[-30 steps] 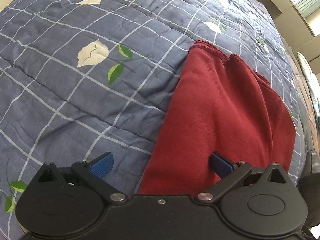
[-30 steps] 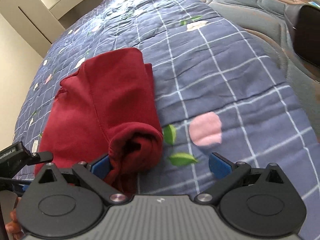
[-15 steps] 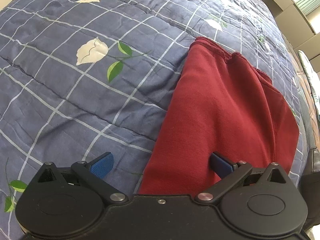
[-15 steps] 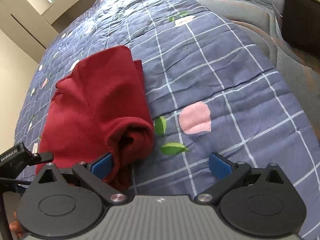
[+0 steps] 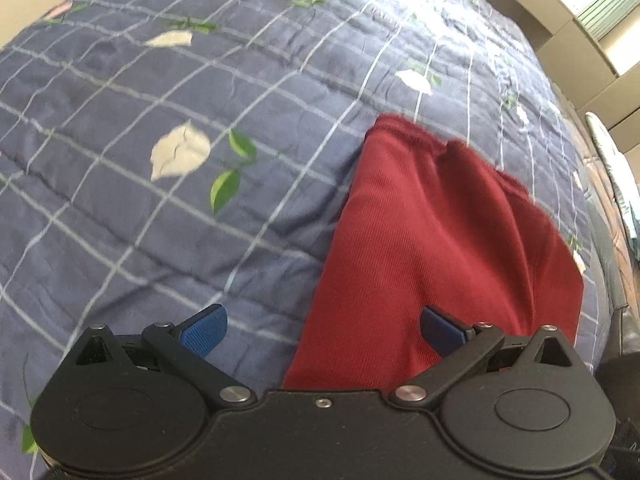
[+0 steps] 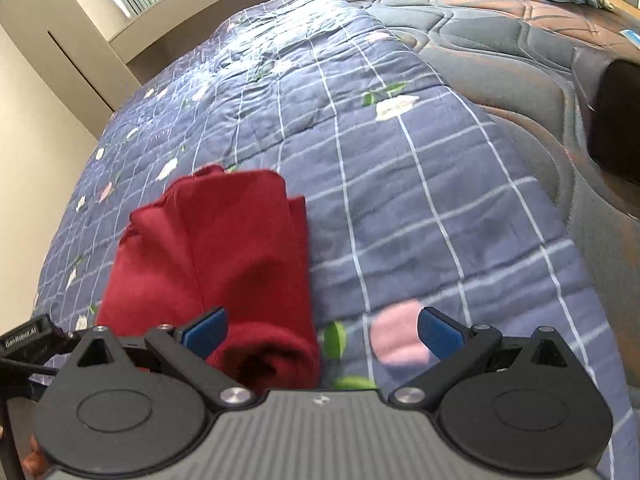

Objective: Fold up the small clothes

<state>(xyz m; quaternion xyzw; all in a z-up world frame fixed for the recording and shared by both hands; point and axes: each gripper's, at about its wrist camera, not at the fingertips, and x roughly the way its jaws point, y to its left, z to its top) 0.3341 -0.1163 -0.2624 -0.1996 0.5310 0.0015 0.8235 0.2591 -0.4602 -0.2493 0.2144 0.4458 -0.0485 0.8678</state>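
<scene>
A dark red garment lies folded into a long strip on the blue checked quilt. My left gripper is open above the garment's near left edge, its right pad over the cloth and its left pad over the quilt. In the right wrist view the same red garment shows a rolled near end under my open right gripper. Nothing is held in either gripper.
The quilt has flower prints and covers a brown-grey mattress at the right. A dark block sits at the right edge. Beige walls and a window ledge lie beyond. The other gripper's body shows at lower left.
Both grippers have pulled back and tilted up from the garment, so more of the quilt and room shows. The garment lies where it was. Both stay open.
</scene>
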